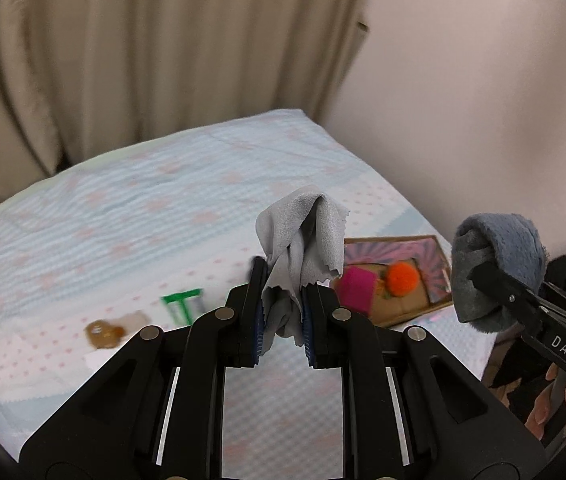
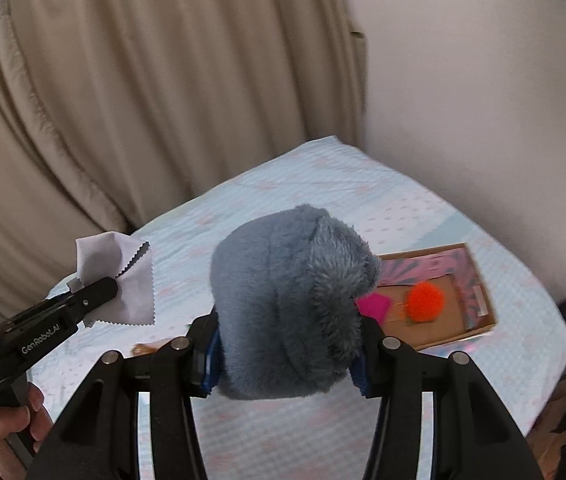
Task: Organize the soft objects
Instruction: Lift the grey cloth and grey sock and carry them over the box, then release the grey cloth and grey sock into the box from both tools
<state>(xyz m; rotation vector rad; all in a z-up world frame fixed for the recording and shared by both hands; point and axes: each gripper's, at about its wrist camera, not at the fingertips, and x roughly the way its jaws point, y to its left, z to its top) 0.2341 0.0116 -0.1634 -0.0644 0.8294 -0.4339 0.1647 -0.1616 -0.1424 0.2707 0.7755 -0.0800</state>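
Above the bed (image 1: pixel 131 200), the left gripper (image 1: pixel 283 320) was clenched on a grey cloth (image 1: pixel 303 240), whose pinked edges bunched up and drooped over the fingertips. From the right wrist view the same cloth (image 2: pixel 123 280) stuck out past the left gripper (image 2: pixel 95 292), held well clear of the bedcover. The right gripper (image 2: pixel 287 352) was clamped around a fuzzy blue-grey plush (image 2: pixel 283 300), which bulged out between both fingers and hid most of them. In the left wrist view that plush (image 1: pixel 499 264) sat at the far right, pinched in the right gripper (image 1: pixel 495 280), near the bed's right edge.

A shallow cardboard tray (image 1: pixel 439 248) lay on the bedcover near the right edge, beyond the cloth. Inside it rested an orange pompom (image 1: pixel 403 278) and, just beside it on the left, a pink piece (image 1: pixel 357 290). The right wrist view showed the tray (image 2: pixel 479 280) past the plush, with the pompom (image 2: pixel 425 302) and the pink piece (image 2: pixel 375 306) partly hidden by fur.

Toward the near left part of the bed lay a green T-shaped thing (image 1: pixel 183 304) and a small amber object (image 1: pixel 103 332), both blurred. A beige curtain (image 1: pixel 143 60) hung behind the bed's far edge.
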